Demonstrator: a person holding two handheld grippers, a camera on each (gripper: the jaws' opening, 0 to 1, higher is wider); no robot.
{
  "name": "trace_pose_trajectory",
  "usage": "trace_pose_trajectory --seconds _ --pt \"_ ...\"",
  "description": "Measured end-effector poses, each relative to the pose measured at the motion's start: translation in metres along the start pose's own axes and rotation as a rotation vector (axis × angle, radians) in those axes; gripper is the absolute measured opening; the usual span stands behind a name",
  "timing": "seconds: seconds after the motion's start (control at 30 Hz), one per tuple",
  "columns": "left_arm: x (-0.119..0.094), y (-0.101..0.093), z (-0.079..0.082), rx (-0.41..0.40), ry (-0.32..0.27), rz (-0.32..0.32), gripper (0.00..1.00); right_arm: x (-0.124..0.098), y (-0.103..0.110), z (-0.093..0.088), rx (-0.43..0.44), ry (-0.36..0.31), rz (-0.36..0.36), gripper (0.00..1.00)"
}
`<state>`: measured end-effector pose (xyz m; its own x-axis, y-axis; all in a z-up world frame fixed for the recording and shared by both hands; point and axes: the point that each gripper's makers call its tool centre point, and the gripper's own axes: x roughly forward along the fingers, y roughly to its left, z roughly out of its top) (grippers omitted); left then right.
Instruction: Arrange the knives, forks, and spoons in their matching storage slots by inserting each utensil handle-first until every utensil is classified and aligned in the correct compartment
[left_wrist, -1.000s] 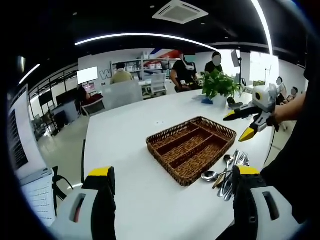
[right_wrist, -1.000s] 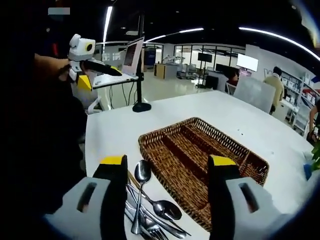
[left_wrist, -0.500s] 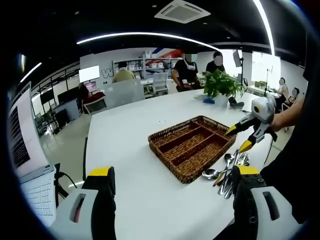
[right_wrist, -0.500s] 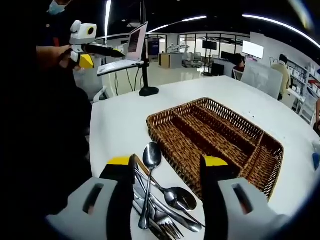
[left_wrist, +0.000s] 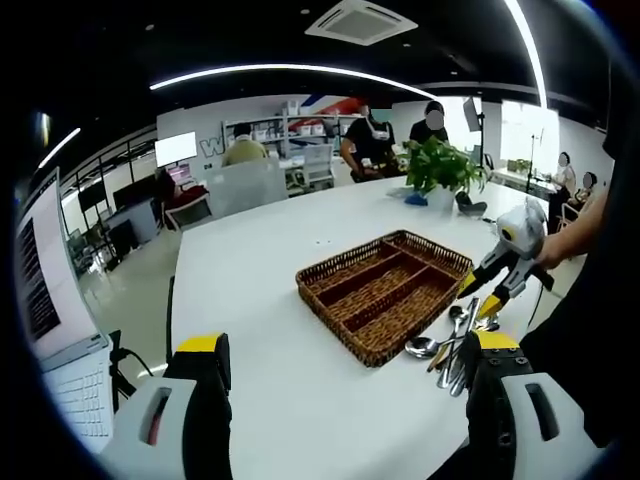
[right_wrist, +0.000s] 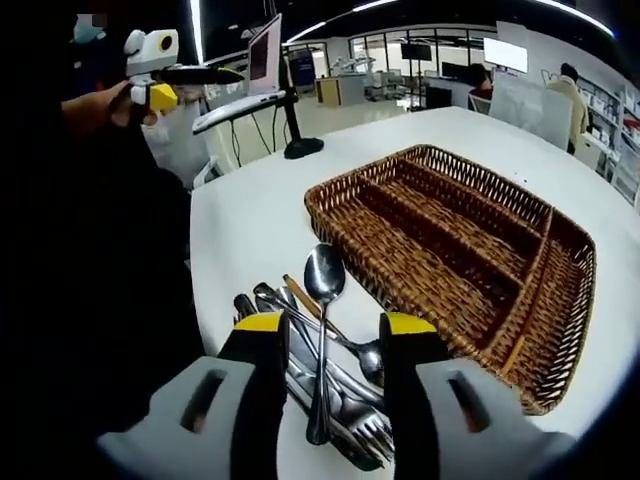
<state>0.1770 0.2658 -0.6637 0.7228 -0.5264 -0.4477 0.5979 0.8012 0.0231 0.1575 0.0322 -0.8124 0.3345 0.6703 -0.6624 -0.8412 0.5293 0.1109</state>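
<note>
A brown wicker basket (left_wrist: 385, 295) with three long slots and one cross slot lies empty on the white table (left_wrist: 250, 280). Beside it is a pile of several steel utensils (left_wrist: 455, 345). In the right gripper view, spoons and a fork lie crossed, and the top spoon (right_wrist: 322, 300) points its bowl at the basket (right_wrist: 440, 240). My right gripper (right_wrist: 335, 325) hangs low over the pile, open, with that spoon's handle between its jaws. It also appears in the left gripper view as the right gripper (left_wrist: 480, 297). My left gripper (left_wrist: 348, 345) is open and holds nothing, well back from the basket.
A potted plant (left_wrist: 440, 170) stands at the table's far end, with people and shelves behind it. A laptop (right_wrist: 262, 60) on a black stand sits by the table corner, near where the left gripper (right_wrist: 165, 72) is held up. The table edge runs close to the pile.
My right gripper has come down and closer to the pile, and its jaws have narrowed around the top spoon's handle. The left gripper has stayed about where it was.
</note>
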Motion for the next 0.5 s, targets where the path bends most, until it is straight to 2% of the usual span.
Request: trace_pose_trajectory --seconds 0.1,0.17,0.27,0.43,0.5 --pt "-0.001 0.002 -0.001 -0.003 0.001 0.004 0.99 0.002 0.003 -0.005 -0.015 0.012 0.005 0.32" --pt "-0.001 0.002 -0.002 -0.002 0.003 0.004 0.99 0.005 0.010 -0.008 0.007 0.019 0.050 0.30" --pt "-0.001 0.001 -0.003 -0.003 0.004 0.002 0.99 0.010 0.011 -0.015 -0.015 0.039 0.041 0.26" --pt "-0.001 0.001 -0.005 -0.006 0.005 0.003 0.99 0.018 0.007 -0.030 0.014 0.099 0.012 0.18" --pt "-0.002 0.001 -0.006 -0.010 0.008 0.004 0.99 0.021 0.008 -0.030 0.025 0.112 0.011 0.15"
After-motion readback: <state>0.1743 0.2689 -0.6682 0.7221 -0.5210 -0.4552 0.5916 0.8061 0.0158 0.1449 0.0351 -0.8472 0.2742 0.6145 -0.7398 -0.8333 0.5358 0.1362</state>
